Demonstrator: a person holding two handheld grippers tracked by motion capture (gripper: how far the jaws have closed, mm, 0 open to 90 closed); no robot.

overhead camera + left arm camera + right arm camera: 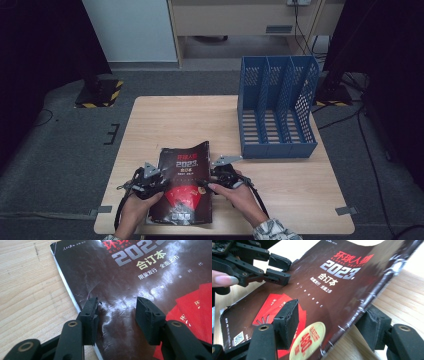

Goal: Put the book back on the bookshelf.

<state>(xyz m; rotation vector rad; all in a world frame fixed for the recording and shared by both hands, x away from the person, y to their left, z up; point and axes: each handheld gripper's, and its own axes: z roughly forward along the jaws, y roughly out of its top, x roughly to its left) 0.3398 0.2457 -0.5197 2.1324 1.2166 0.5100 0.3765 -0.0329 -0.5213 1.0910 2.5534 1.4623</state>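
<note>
A thick dark-covered magazine (182,185) with "2023" and red artwork lies near the front edge of the wooden table (175,120). My left gripper (159,184) is at its left edge. In the left gripper view its jaws (117,307) stand apart over the glossy cover (120,277), one by the spine, with nothing pinched. My right gripper (204,182) is at the magazine's right edge. In the right gripper view this gripper (332,308) straddles the raised edge of the cover (332,290), one jaw above it and one beneath, with a gap left. The left gripper (279,268) shows beyond.
A blue three-slot file rack (277,107) stands at the table's back right. Bare tabletop lies between it and the magazine and along the left side. Hazard-striped stand bases sit on the floor at both sides.
</note>
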